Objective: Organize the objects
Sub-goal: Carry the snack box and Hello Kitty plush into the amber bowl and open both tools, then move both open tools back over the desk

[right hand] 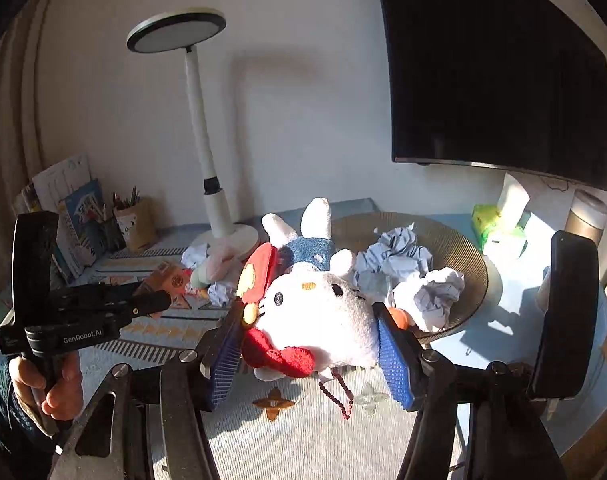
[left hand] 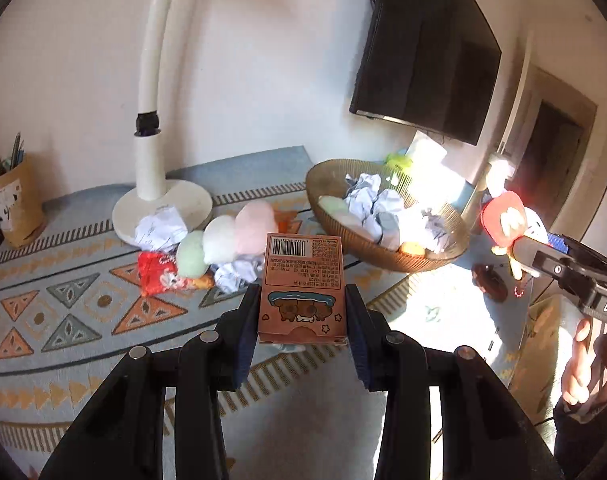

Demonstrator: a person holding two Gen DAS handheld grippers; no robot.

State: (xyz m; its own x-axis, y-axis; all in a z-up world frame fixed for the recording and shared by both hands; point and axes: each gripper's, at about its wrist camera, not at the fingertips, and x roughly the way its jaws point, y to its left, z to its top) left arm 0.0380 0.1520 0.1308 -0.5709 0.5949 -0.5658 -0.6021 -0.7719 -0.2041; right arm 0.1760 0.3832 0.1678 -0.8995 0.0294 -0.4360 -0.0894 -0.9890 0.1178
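1. The small brown card box sits upright between the two pads of the left gripper, barcode end forward. The pads press both long sides, so the fingers are closed to the box's width and carry it above the patterned tablecloth.
2. The white plush cat with the red cap and bow is squeezed at the head between the blue pads of the right gripper. Those fingers are about half closed on it; its body and a bead chain hang free in front.
3. Both loads are held in the air, near the woven basket, which already holds crumpled paper balls.
4. Judging from this, the step in hand is carrying each item to its place. The basket looks like a bin for the paper, so the box and the plush probably belong elsewhere.
5. To do it well: keep the box level, since only its lower half is gripped and it could pivot forward. Keep the chain clear of the basket rim.
6. Set one item down at a time, keeping the grippers well apart.
7. Still loose on the cloth: pastel plush balls, a red snack packet and more paper by the lamp base.
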